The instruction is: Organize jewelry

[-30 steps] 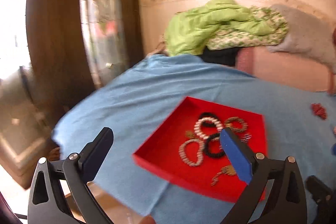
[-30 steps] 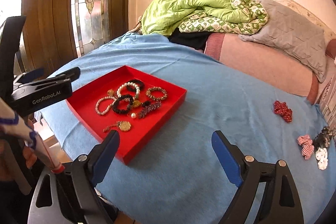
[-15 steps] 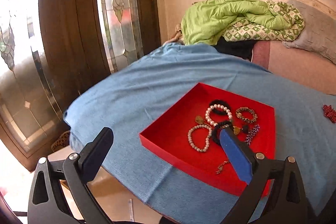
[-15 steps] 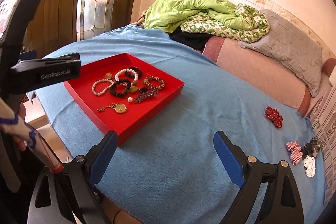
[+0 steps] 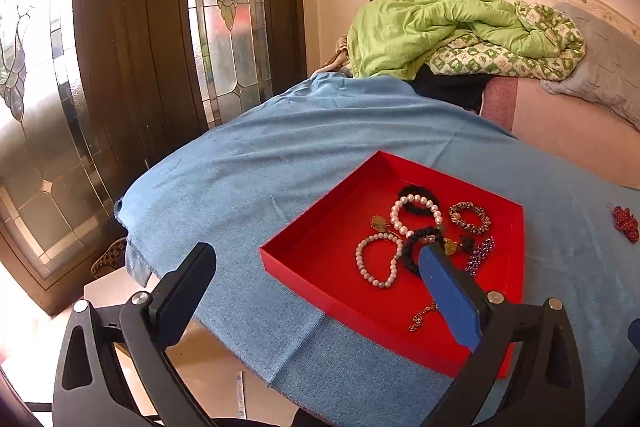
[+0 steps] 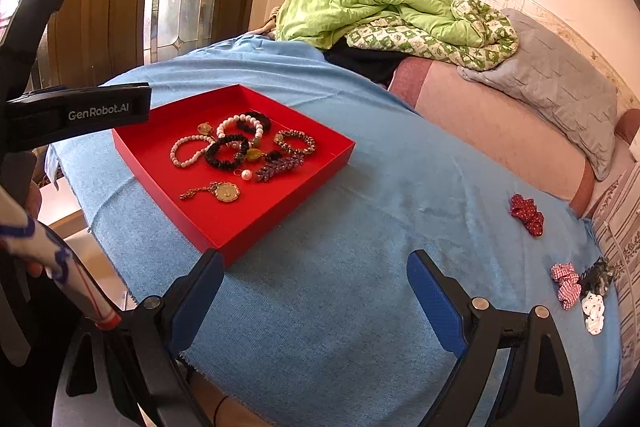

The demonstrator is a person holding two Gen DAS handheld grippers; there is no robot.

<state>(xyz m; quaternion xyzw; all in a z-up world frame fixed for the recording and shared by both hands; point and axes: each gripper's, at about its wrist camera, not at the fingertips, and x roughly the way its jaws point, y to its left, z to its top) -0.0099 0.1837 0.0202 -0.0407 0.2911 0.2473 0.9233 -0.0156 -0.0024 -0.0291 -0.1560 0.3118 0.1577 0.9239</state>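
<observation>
Lying ahead of both grippers' wide-open, empty jaws, the red tray [image 6: 224,227] holds the bracelets [image 6: 230,151].

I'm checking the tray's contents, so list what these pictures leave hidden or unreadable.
- Left wrist view: the left hand-held gripper has a blue finger hiding the gold pendant in the red tray.
- Right wrist view: dark clip beside the checked bows is too small and distorted to identify.

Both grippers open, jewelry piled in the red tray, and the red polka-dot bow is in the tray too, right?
Not quite: the red polka-dot bow lies on the blue cloth, outside the red tray, as the right wrist view shows. Both grippers are open.
</observation>
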